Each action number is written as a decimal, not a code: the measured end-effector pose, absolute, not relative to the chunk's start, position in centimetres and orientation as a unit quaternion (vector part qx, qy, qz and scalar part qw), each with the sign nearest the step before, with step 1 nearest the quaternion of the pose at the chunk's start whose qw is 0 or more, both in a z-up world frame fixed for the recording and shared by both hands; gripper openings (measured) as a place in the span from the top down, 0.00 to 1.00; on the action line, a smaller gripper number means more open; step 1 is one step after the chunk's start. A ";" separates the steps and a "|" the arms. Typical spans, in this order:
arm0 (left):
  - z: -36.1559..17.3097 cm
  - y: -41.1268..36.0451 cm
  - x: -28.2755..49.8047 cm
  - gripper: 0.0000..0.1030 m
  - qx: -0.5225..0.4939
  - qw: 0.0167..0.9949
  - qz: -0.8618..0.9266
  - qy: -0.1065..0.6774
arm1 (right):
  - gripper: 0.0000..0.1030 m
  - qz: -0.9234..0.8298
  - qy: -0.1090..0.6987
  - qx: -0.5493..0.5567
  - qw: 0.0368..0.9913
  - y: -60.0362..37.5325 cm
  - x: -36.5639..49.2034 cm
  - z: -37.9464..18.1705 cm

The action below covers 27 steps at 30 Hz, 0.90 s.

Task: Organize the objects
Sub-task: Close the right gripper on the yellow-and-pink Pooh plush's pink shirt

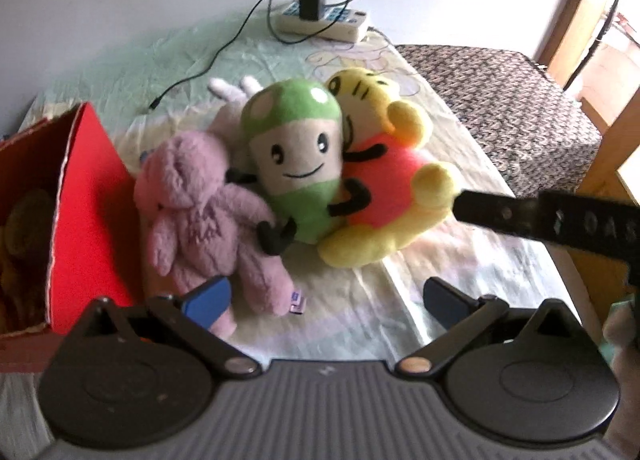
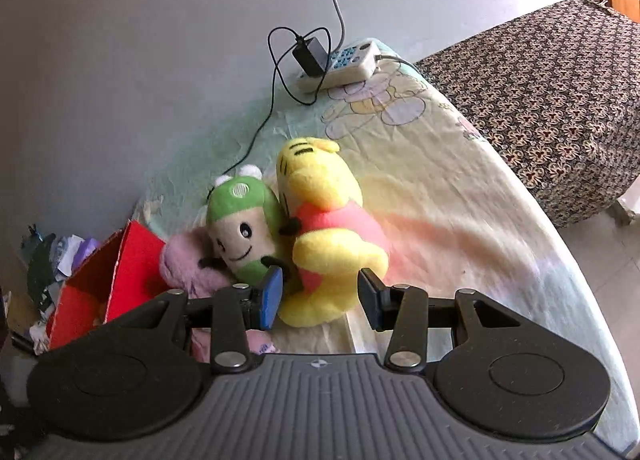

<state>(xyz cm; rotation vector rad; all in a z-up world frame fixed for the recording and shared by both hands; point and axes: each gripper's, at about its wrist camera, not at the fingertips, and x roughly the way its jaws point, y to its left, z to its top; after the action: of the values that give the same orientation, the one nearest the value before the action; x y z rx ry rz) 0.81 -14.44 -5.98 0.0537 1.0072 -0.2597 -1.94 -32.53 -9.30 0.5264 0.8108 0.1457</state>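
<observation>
Three plush toys lie huddled on the pale cloth: a pink bear (image 1: 192, 212), a green mushroom plush (image 1: 296, 164) (image 2: 244, 228) and a yellow bear in a red shirt (image 1: 384, 188) (image 2: 332, 244). White bunny ears (image 1: 236, 88) poke out behind them. My left gripper (image 1: 326, 296) hangs open wide just short of the pink bear's legs, its left pad in front of one leg. My right gripper (image 2: 320, 296) straddles the yellow bear's lower body, with a thin gap showing at the right pad. Its black finger (image 1: 520, 216) reaches the yellow bear's paw.
A red cardboard box (image 1: 92, 200) (image 2: 120, 276) stands open at the left with something yellowish inside. A white power strip (image 1: 324, 20) (image 2: 344, 60) with a black charger and cable lies at the back. A patterned seat (image 2: 560, 92) stands beyond the table's right edge.
</observation>
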 end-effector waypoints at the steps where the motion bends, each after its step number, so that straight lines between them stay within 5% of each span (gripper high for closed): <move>1: -5.8 -14.4 0.7 0.00 0.024 0.868 -0.130 0.479 | 0.55 0.070 0.390 0.252 0.883 -32.5 -1.7 -9.4; 22: -5.5 -16.4 3.1 0.08 0.014 0.864 -0.209 0.459 | 0.54 0.061 0.386 0.265 0.881 -34.4 2.1 -10.4; 27: -7.0 -17.6 4.8 0.06 0.020 0.848 -0.207 0.487 | 0.47 0.064 0.399 0.258 0.877 -34.8 3.4 -11.4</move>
<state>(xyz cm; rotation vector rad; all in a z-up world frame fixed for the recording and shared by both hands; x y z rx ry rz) 4.81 -17.56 -6.98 0.0423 1.0269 -0.4362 3.38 -34.82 -11.35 0.5385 0.8326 0.1345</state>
